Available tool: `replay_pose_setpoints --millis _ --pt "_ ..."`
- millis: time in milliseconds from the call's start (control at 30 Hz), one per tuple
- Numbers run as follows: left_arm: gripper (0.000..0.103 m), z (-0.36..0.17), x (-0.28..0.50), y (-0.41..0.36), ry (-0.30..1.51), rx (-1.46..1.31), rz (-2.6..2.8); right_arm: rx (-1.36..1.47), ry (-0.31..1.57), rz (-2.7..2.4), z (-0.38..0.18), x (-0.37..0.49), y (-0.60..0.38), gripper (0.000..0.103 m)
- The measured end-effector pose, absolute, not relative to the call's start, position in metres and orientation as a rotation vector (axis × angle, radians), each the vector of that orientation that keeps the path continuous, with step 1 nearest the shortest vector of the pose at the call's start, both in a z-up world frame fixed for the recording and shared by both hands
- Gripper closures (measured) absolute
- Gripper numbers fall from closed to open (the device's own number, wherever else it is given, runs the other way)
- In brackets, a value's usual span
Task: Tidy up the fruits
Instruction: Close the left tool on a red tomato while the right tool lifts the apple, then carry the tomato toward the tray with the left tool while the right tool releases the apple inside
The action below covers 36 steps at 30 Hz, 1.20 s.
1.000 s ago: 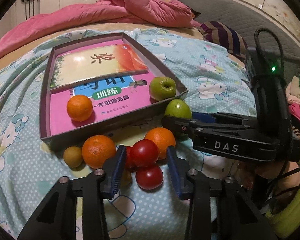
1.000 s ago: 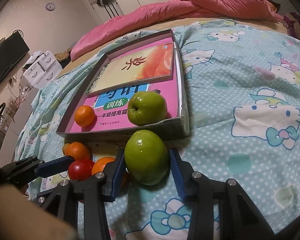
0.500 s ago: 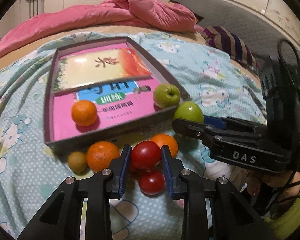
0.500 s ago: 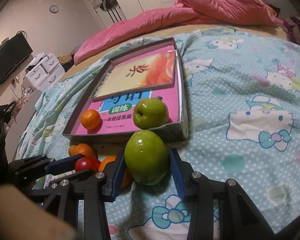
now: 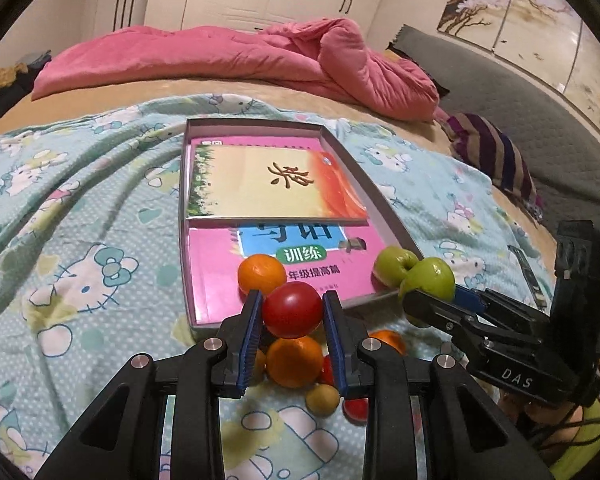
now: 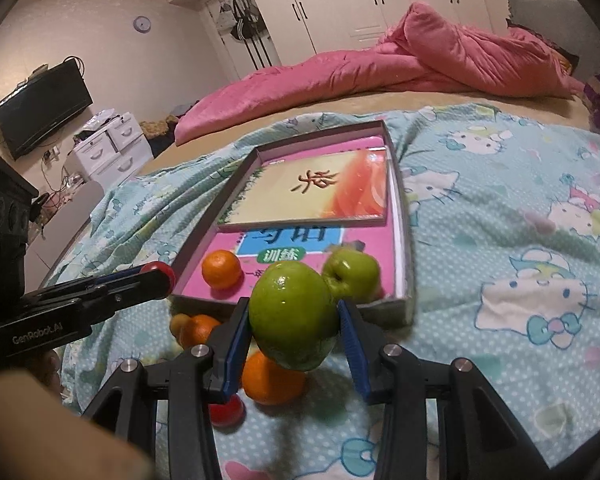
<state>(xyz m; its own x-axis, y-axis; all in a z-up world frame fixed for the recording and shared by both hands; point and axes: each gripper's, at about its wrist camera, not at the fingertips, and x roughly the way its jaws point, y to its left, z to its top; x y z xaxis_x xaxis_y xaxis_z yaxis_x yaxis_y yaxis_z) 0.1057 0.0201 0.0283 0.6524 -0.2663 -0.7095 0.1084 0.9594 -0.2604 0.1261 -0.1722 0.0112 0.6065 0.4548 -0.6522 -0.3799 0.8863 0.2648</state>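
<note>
My left gripper (image 5: 293,316) is shut on a red tomato (image 5: 293,309) and holds it above the fruit pile, near the front edge of the grey box (image 5: 384,208). My right gripper (image 6: 294,328) is shut on a green apple (image 6: 294,320), lifted off the bed; it also shows in the left wrist view (image 5: 430,280). Inside the box an orange (image 5: 260,274) and a second green apple (image 5: 392,266) rest on pink books. On the bed below lie oranges (image 5: 294,360), a small brown fruit (image 5: 322,399) and another red tomato (image 5: 356,408).
The box lies on a Hello Kitty blanket (image 5: 80,240) on a bed. A pink duvet (image 5: 260,60) is heaped at the back, a striped pillow (image 5: 492,156) at the right. A TV (image 6: 44,108) and white drawers (image 6: 108,148) stand beyond the bed's left side.
My left gripper closed on the red tomato and lifted it up off the pile toward the box. My right gripper lifted the green apple off the bed.
</note>
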Motion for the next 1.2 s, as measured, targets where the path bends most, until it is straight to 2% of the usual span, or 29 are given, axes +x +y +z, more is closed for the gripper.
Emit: replay_pose_setpoints --millis 600,1200 --pt "0.072 0.012 0.129 0.036 0.866 -0.207 -0.073 0.018 0.730 0.501 0.018 0.144 -0.136 0.060" --pt "0.072 -0.004 0.140 0.031 0.920 -0.186 -0.032 -0.012 0.779 0.490 0.000 0.169 -0.120 0.060"
